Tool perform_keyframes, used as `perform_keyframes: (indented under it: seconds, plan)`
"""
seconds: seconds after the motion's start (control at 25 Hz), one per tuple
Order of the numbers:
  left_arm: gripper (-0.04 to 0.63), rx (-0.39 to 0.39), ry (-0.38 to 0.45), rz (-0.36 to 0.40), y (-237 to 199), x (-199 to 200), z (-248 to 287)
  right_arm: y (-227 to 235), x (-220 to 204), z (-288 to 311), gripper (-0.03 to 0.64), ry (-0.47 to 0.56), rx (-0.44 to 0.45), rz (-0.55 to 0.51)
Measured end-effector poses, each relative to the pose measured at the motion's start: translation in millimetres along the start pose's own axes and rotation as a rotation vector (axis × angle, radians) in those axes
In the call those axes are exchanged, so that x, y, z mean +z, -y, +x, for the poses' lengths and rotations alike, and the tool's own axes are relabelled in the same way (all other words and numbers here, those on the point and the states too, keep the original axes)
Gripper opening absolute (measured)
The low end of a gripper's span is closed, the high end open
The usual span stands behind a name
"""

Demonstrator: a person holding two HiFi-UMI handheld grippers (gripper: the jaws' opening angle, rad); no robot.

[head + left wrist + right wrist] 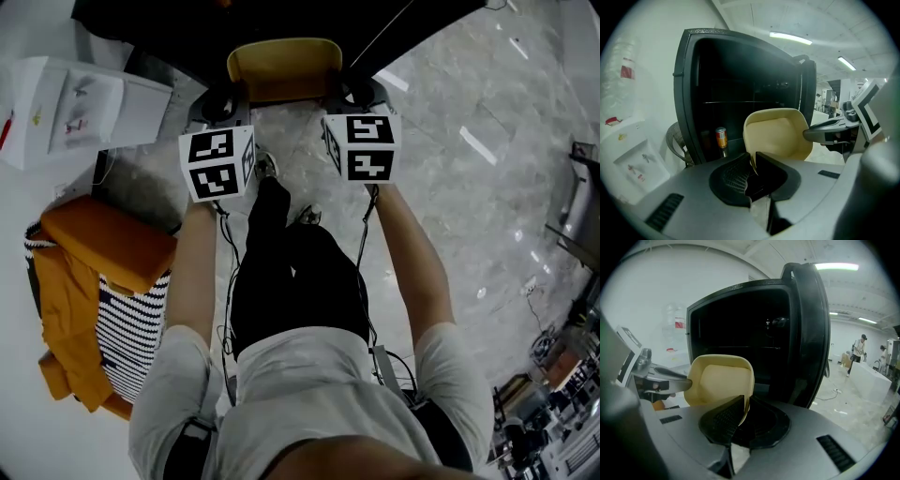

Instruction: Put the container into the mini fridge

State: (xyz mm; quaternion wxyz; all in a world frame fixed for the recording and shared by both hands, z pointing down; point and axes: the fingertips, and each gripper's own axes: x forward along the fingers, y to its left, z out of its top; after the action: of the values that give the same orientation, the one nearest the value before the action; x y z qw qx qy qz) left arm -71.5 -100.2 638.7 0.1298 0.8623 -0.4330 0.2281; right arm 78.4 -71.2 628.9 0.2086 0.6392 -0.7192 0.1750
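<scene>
Head view: the container [284, 67] sits between the left gripper [232, 94] and right gripper [341, 91], each one's fingers clamped on its side rim.

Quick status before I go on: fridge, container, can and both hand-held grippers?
Fridge: door open.
Container: looks empty, held in front of the fridge opening.
Can: upright inside the fridge.
Left hand-held gripper: shut on the container's rim.
Right hand-held gripper: shut on the container's rim.
</scene>
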Motion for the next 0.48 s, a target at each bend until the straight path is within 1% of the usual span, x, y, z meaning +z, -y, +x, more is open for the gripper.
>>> perform_keyframes:
  seconds: [0.28, 0.48]
  plan:
    - [0.048, 0.010, -0.020, -0.020, -19, -15, 33, 3, -3, 39, 0.058, -0.004, -0.013, 0.001]
    - [0.045, -0.002, -0.032, -0.029, -32, -21, 58, 6, -10, 68, 0.058, -0.015, -0.024, -0.008]
